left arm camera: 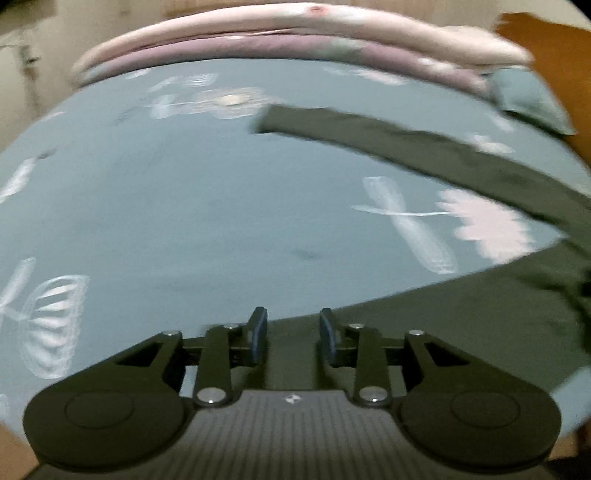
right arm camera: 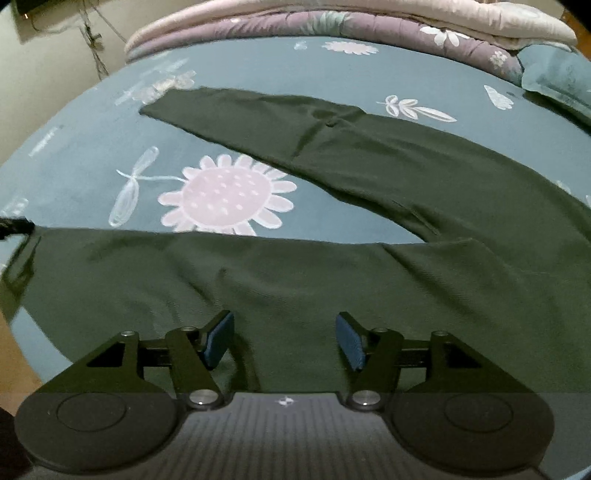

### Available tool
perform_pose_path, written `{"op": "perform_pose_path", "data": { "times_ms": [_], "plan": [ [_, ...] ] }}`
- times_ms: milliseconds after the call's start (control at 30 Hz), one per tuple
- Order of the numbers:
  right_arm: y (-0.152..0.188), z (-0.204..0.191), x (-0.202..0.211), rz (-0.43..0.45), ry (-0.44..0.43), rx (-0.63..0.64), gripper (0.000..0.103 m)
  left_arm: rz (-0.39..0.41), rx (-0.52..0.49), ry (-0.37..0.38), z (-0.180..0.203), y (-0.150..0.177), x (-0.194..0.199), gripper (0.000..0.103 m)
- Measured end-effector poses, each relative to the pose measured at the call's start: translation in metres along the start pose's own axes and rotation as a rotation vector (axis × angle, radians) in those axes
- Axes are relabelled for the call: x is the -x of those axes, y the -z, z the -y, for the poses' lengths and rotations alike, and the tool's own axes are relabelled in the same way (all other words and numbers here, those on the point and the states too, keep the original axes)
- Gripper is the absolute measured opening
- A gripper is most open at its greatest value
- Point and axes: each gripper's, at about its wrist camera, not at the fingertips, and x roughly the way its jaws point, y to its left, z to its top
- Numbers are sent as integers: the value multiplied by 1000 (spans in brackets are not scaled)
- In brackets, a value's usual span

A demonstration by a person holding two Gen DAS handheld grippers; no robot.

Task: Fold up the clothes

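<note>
Dark green trousers (right arm camera: 369,280) lie flat on bed (right arm camera: 92,155), on teal sheet w/ white/pink flower print. Two legs spread in a V: near leg runs left-right across bottom of R wrist view, far leg (right arm camera: 258,125) angles up-left toward the headboard end; they join on the right. Big pink sunflower print (right arm camera: 227,195) sits in the gap btwn the legs, near leg's upper edge covers its lowest petals.

R gripper (right arm camera: 284,341): jaws released, wide gap, nothing btwn the blue pads (right arm camera: 218,341). Hovers over near leg; fabric fills the view directly under and ahead of it. Can't tell if pads touch the cloth. Some wrinkles in the fabric just ahead of the jaws.

L gripper (left arm camera: 293,338): jaws released too, gap narrower than R, nothing gripped. Sits at the edge of the near leg (left arm camera: 461,325) — L pad over bare sheet, R pad over green fabric, cloth edge runs diagonally btwn them. L view is motion-blurred, so detail is poor. Far leg (left arm camera: 406,147) shows as a dark band crossing upper right of that view.

A dark object at left edge of R wrist view (right arm camera: 14,225) sits at the cuff end of the near leg; prob the L gripper but too cut off to tell.

Folded quilt (right arm camera: 332,26), pink/mauve, stacked along far edge of bed. Teal pillow (right arm camera: 557,77) at far right beside it. Well apart from trousers.
</note>
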Motion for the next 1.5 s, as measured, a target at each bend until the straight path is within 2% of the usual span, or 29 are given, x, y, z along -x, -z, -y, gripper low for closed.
{"op": "perform_pose_path", "data": {
  "times_ms": [33,133,200,267,367,500,667,767,867,933,1000,1167,1233,1267,1333,1433,1500],
  "plan": [
    [0,-1,-2,-5,9,-4,68,-5,-5,39,6,1,-1,37],
    [-2,-3,-6,-14,39,-26,68,-48,-21,89,16,9,-12,37],
    [-3,-4,-6,-10,42,-32,68,-88,-21,82,15,19,-17,37],
    [-5,-5,-2,6,45,-38,68,-81,-16,81,7,25,-12,37],
    [-9,-3,2,22,58,-45,69,-99,27,21,-3,21,-8,36],
    [-13,1,9,48,61,-51,69,-110,-40,91,19,18,-9,37],
    [-10,7,14,49,60,-33,69,-123,-127,183,47,15,-11,45],
    [-4,18,19,50,63,-34,69,-142,-190,127,63,25,-13,46],
    [5,32,27,50,74,-31,69,-155,-147,55,66,21,-5,45],
    [12,44,35,54,98,-10,70,-128,-163,31,76,14,3,46],
    [22,60,42,54,120,1,73,-109,-185,38,95,5,7,46],
    [44,108,43,46,117,-35,73,-84,-275,150,176,-6,-14,52],
    [51,121,39,41,111,-35,73,-117,-242,182,195,-4,-28,51],
    [56,127,37,38,108,-33,73,-154,-215,174,200,1,-36,51],
    [65,137,37,23,110,-27,74,-144,-247,119,206,9,-34,53],
    [83,155,47,35,78,-46,79,-199,-245,49,209,11,-27,55],
    [86,168,55,58,51,-73,78,-170,-257,55,222,-1,-22,55]
  ]
}}
